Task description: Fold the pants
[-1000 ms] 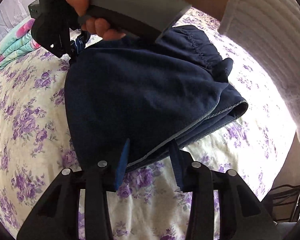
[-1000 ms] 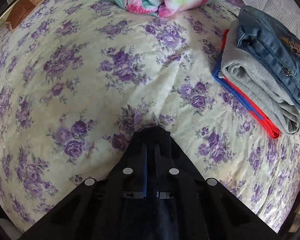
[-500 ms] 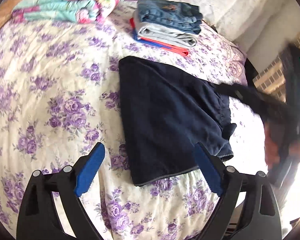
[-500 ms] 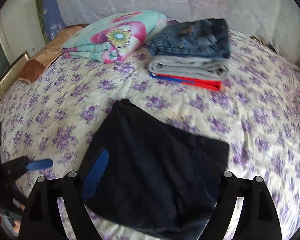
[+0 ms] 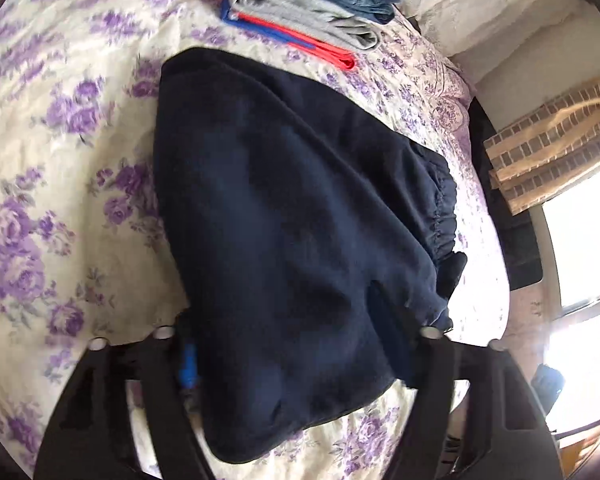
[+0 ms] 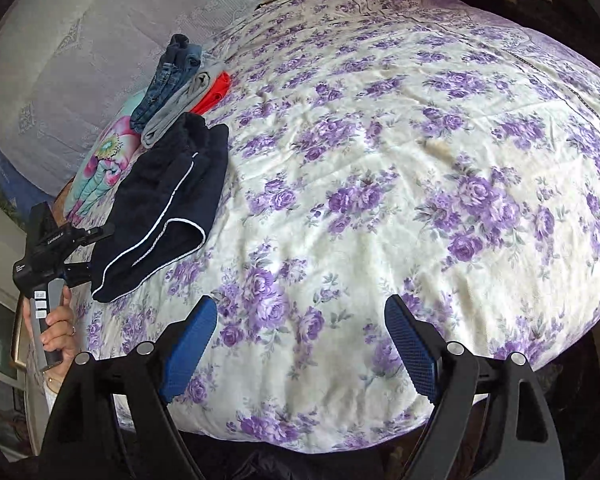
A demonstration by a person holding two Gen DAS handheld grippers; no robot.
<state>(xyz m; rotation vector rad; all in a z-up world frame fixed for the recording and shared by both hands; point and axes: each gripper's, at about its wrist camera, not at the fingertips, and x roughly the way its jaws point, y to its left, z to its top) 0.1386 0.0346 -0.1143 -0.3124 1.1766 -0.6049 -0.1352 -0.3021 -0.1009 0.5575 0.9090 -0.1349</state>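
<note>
Purple-flowered bedspread (image 6: 380, 160) carries the folded navy pants (image 5: 292, 232) beside a clothes stack (image 5: 300, 4). Left gripper (image 5: 300, 356), its label unreadable, straddles their near edge, fingers wide. Right gripper (image 6: 300, 340) hovers spread, empty.

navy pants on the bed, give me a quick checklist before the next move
1. Navy pants folded into a compact bundle on the bedspread: ok.
2. Left gripper on the pants: its fingers straddle the near edge, but whether they pinch cloth: cannot tell, the view is blurred.
3. Right gripper free: ok, open over bare bedspread, holding nothing.
4. Stack of folded clothes ready to receive the pants: ok, jeans on top, lying tidy just past the pants.
5. Pants apart from the stack: cannot tell, their edges look very close in the right wrist view.
6. Hem and white piping tucked in: not ok, the piped hem gapes open.
</note>
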